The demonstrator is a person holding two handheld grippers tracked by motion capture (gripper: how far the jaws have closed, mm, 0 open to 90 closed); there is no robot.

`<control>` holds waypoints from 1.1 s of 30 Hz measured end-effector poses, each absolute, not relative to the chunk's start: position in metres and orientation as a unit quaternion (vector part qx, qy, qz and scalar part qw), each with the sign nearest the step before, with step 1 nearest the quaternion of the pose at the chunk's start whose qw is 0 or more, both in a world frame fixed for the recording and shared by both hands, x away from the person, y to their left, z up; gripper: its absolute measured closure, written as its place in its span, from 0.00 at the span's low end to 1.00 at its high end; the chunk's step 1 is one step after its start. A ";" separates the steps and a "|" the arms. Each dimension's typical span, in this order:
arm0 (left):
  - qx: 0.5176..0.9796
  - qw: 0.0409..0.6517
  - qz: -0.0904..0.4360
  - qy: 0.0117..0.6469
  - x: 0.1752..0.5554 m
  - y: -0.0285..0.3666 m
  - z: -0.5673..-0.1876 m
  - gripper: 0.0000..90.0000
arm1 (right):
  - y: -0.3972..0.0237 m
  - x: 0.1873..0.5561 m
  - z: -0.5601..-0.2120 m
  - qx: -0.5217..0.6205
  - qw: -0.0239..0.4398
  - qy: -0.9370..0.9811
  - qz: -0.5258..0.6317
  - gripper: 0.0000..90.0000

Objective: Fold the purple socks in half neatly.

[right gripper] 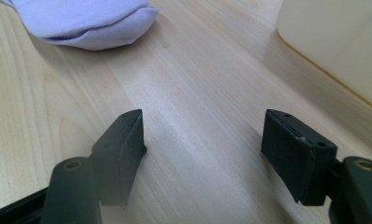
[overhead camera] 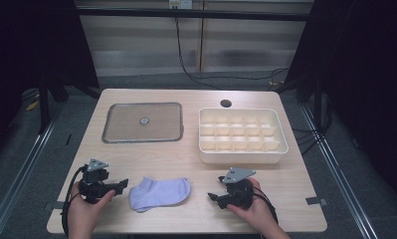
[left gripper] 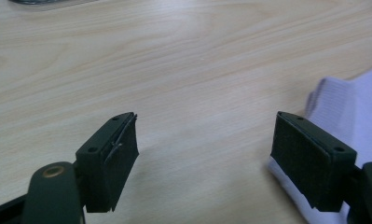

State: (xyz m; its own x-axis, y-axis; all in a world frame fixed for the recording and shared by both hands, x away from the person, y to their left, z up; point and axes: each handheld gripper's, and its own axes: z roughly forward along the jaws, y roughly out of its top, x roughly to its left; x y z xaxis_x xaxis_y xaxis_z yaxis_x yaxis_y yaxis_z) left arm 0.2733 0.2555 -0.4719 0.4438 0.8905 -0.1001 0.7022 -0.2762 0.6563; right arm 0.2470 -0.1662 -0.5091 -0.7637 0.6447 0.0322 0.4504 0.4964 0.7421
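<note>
Table (overhead camera: 186,159): light wood; a lidded tray and a divided organiser box (overhead camera: 243,135) sit at the far side.
Sock (overhead camera: 159,193): pale lilac, lying flat near the front edge between the two grippers, long axis running left to right.
Left gripper (overhead camera: 120,185): jaws spread wide, nothing between them, tips just beside the sock's cuff end; the nearer of the two.
Right gripper (overhead camera: 215,197): jaws apart and empty, pointing at the toe end across a gap of bare wood.
Hard to tell: whether the left gripper's right-hand pad (left gripper: 309,158) touches fabric or only overlaps it.
</note>
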 end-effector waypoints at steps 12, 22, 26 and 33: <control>0.800 0.321 0.103 0.497 0.264 0.239 -0.467 0.34 | -0.158 0.248 -0.503 0.307 0.097 0.858 0.400 0.62; 0.811 0.310 0.073 0.491 0.259 0.233 -0.470 0.42 | -0.139 0.245 -0.504 0.272 0.093 0.873 0.393 0.79; 0.808 0.312 0.068 0.495 0.257 0.230 -0.472 0.47 | -0.135 0.245 -0.503 0.256 0.098 0.879 0.390 0.87; 0.807 0.301 0.060 0.505 0.258 0.228 -0.476 0.56 | -0.125 0.245 -0.503 0.245 0.093 0.883 0.389 0.92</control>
